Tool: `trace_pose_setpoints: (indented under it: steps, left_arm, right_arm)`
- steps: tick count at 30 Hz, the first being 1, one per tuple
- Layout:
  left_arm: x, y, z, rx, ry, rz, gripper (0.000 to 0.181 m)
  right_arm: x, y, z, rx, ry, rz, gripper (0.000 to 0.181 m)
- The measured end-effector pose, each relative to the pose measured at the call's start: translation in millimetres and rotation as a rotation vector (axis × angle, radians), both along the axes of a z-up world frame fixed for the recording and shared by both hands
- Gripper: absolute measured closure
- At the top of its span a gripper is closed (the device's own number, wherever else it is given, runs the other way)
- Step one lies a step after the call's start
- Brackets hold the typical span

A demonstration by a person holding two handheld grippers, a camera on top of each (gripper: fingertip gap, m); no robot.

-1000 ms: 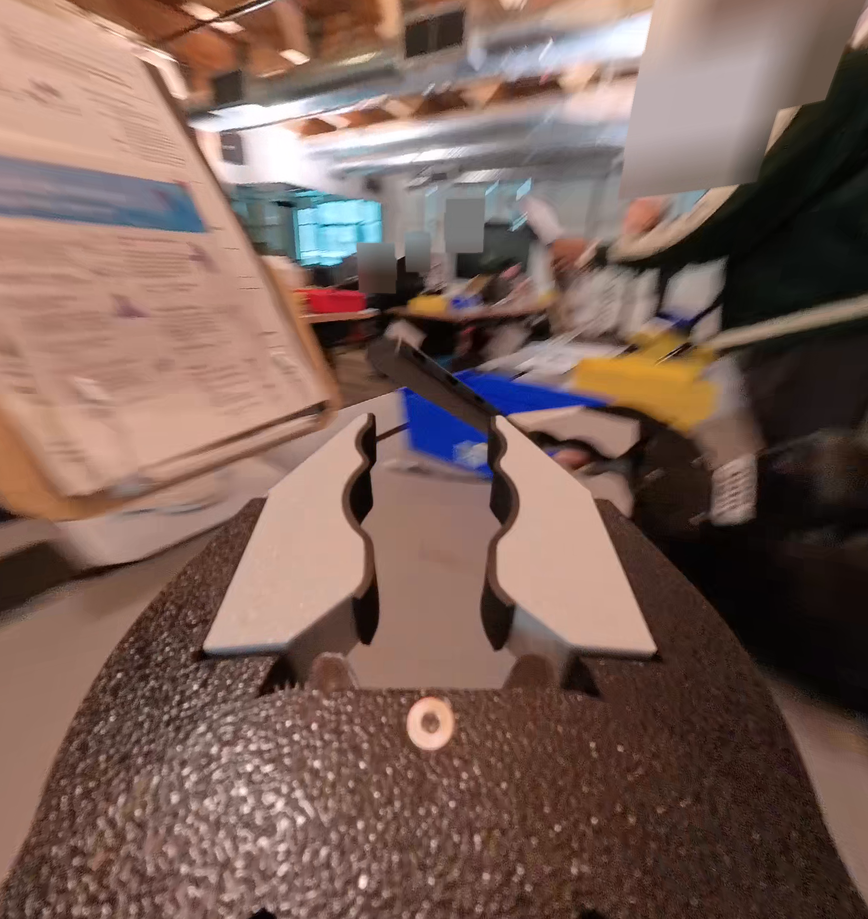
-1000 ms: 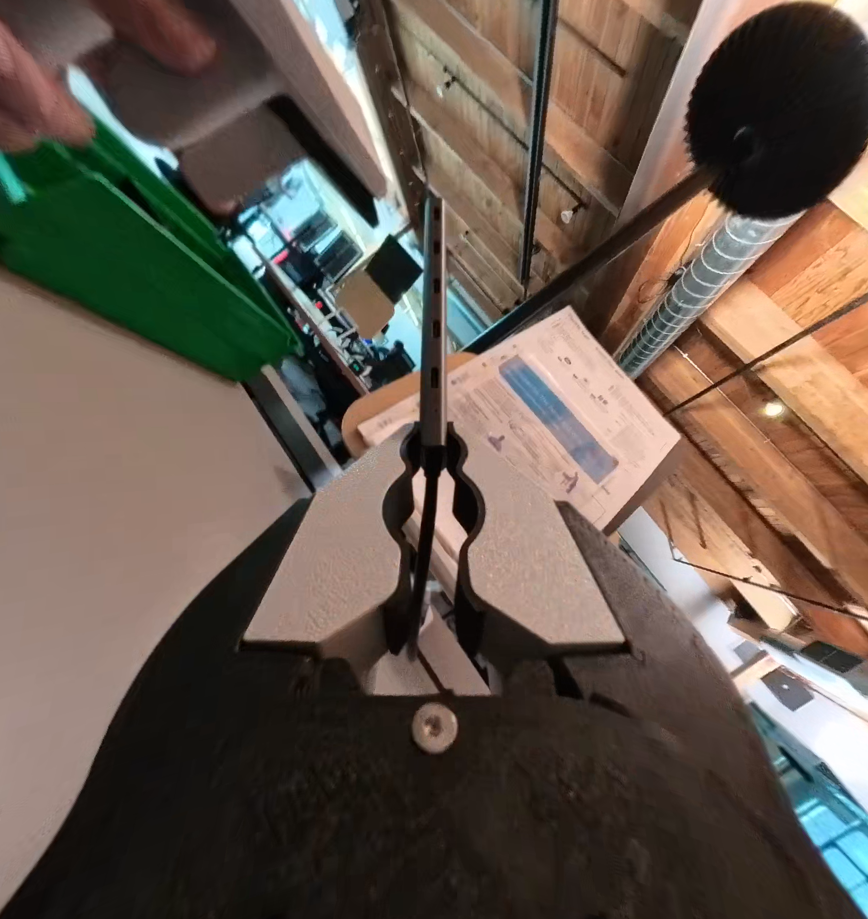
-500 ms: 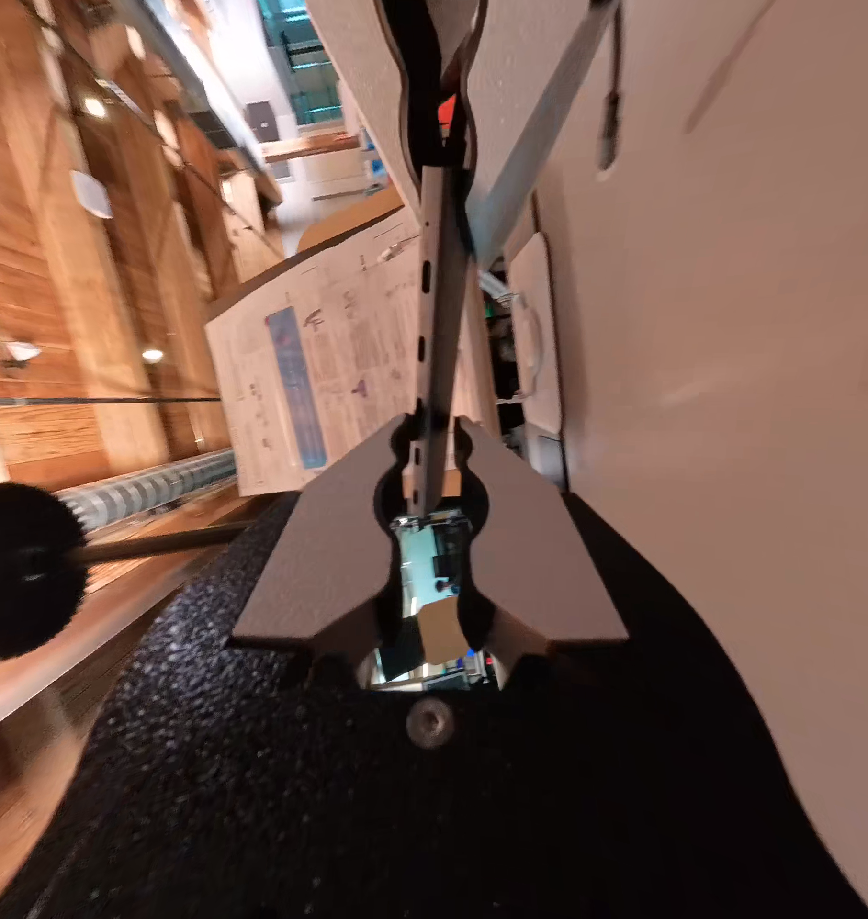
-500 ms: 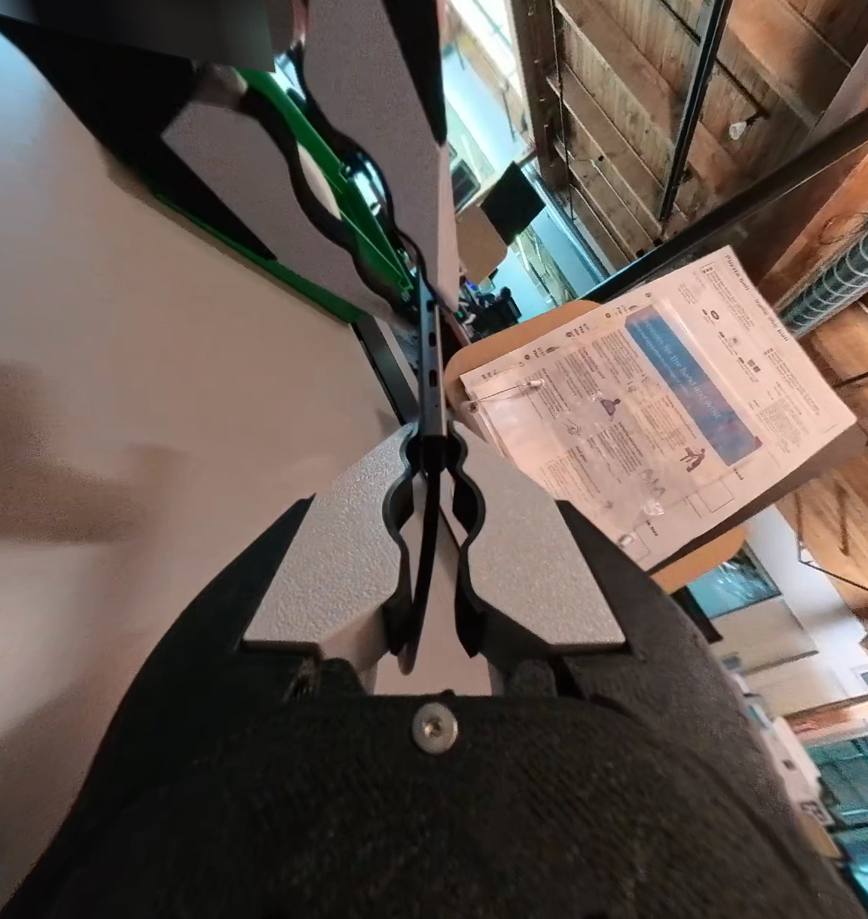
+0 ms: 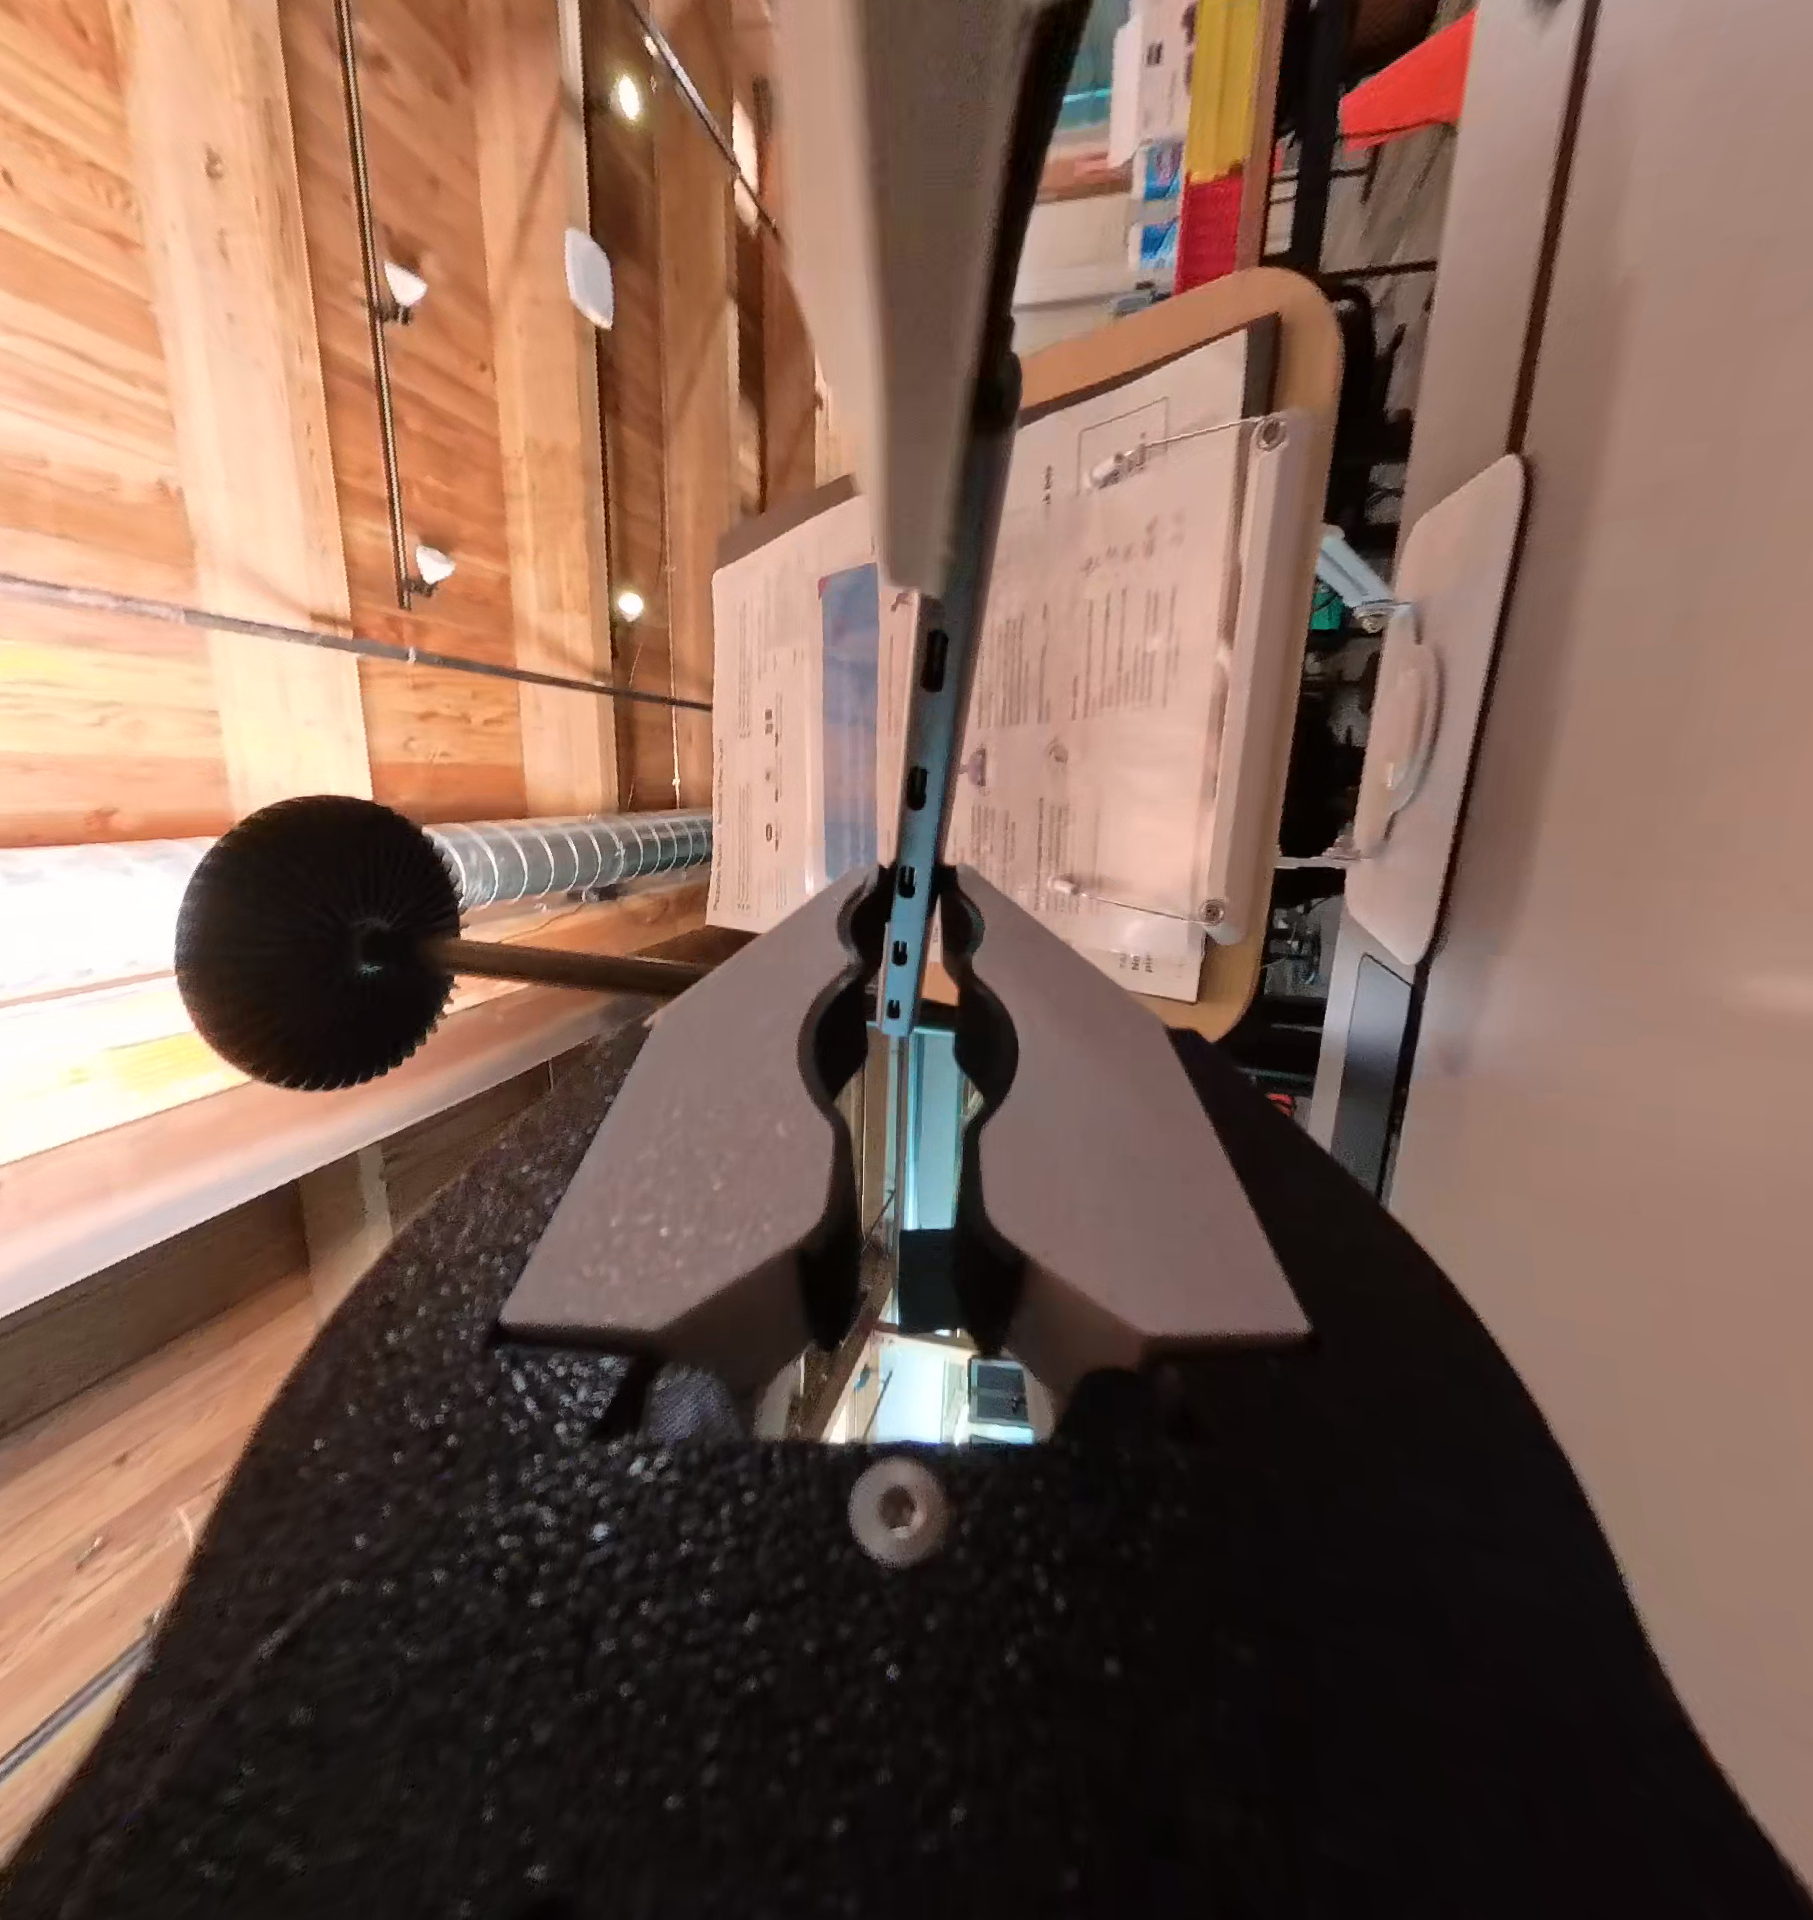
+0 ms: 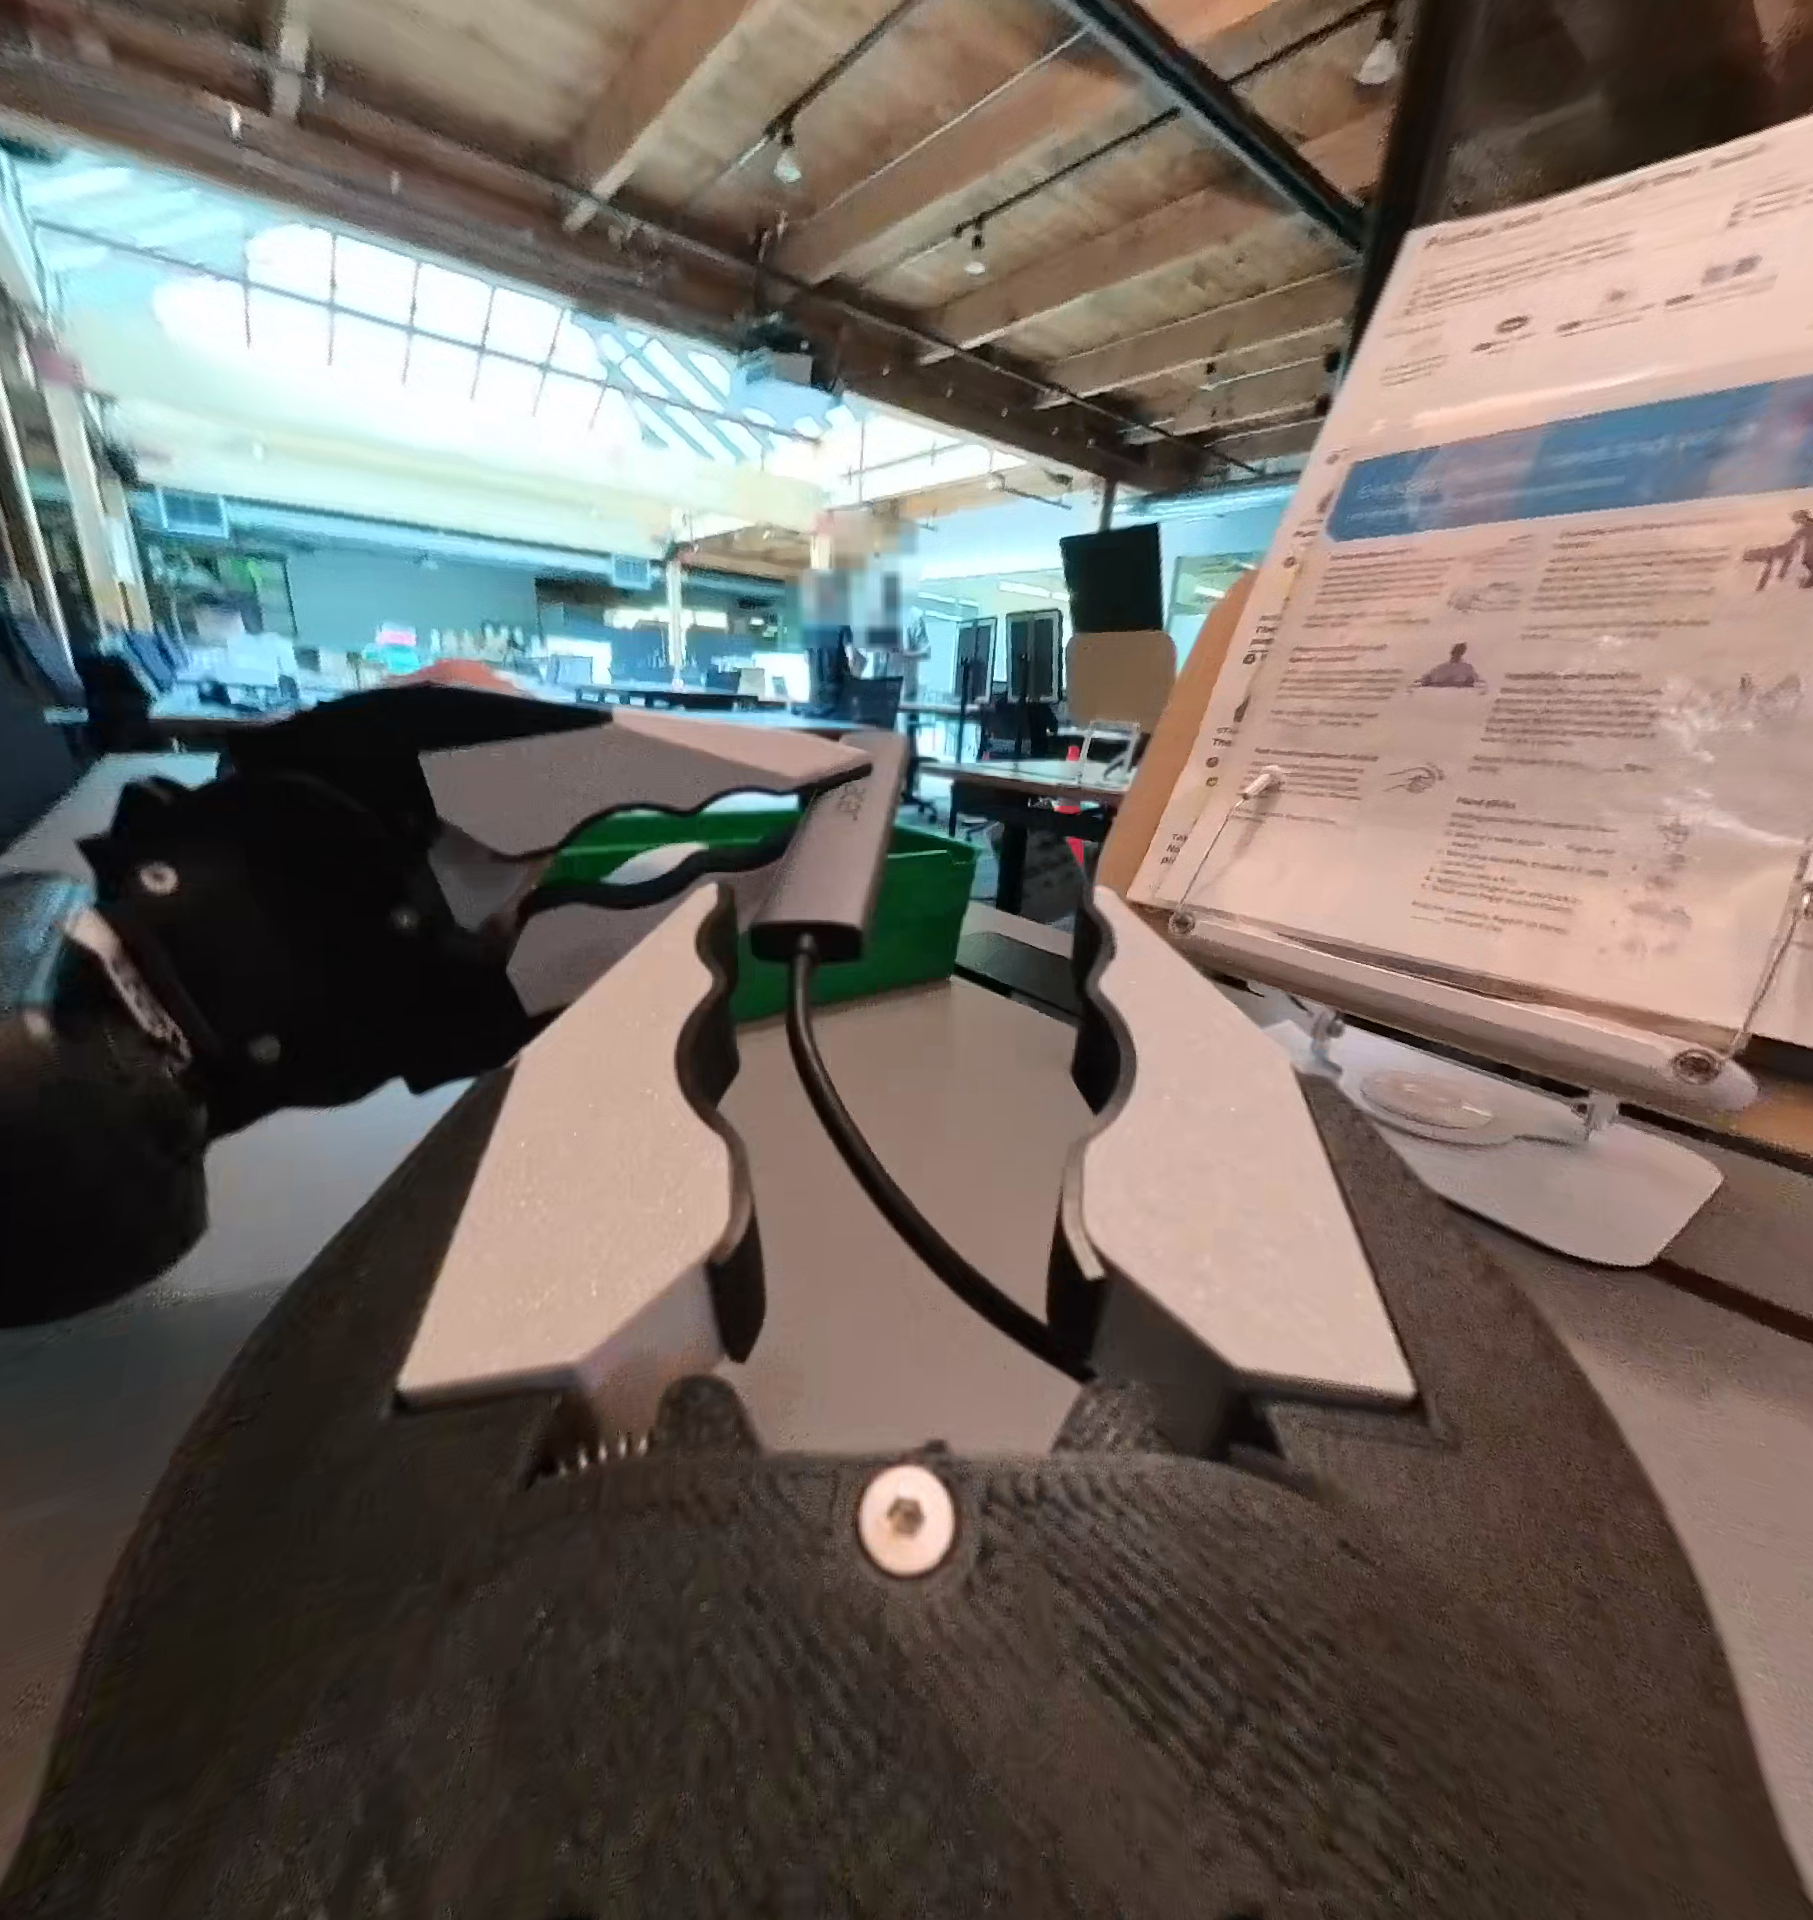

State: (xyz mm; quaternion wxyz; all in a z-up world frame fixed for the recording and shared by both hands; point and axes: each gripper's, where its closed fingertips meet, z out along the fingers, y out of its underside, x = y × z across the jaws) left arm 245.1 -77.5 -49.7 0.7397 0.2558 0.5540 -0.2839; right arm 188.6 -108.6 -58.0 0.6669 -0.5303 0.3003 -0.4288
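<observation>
A slim grey hub [image 5: 917,790] with several ports along its edge and a black cable [image 6: 860,1122] is held in the air. My left gripper [image 5: 907,909] is shut on the hub's end. In the right wrist view the left gripper [image 6: 819,805] comes in from the left and pinches the hub [image 6: 829,842]. My right gripper [image 6: 907,904] is open and empty, its fingers either side of the hanging cable, just below the hub. One finger of the right gripper [image 5: 912,312] shows large at the top of the left wrist view, next to the hub.
A document stand with a printed sheet [image 6: 1556,675] stands at the right on the grey table [image 6: 943,1049]; it also shows in the left wrist view [image 5: 1110,707]. A green bin [image 6: 912,894] is behind the grippers. A black round pleated disc on a rod [image 5: 315,945] is at the left.
The left gripper swung in and shut on the hub. The right gripper, shut on the hub before, has opened and let go. The right wrist view has turned level.
</observation>
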Motion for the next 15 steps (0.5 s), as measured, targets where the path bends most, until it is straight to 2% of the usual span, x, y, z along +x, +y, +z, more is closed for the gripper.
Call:
trace_pose_setpoints:
  steps: [2, 6, 8, 11, 15]
  left_arm:
    - [2, -3, 0, -0.018, 0.015, 0.016, 0.173]
    - [-1, -14, -2, -0.026, 0.028, 0.046, 0.174]
    - [0, -17, -1, -0.038, 0.047, 0.051, 0.173]
    - [-2, -24, -2, -0.042, 0.058, 0.051, 0.174]
    - [-5, -30, -3, -0.042, 0.059, 0.048, 0.174]
  right_arm:
    - [0, -6, 3, 0.055, 0.0, -0.025, 0.12]
    - [6, -5, -8, -0.043, 0.022, -0.07, 0.123]
    - [7, -6, -10, -0.049, 0.022, -0.095, 0.129]
    - [6, -8, -9, -0.036, -0.006, -0.103, 0.148]
    - [6, -8, -8, -0.055, -0.019, -0.14, 0.152]
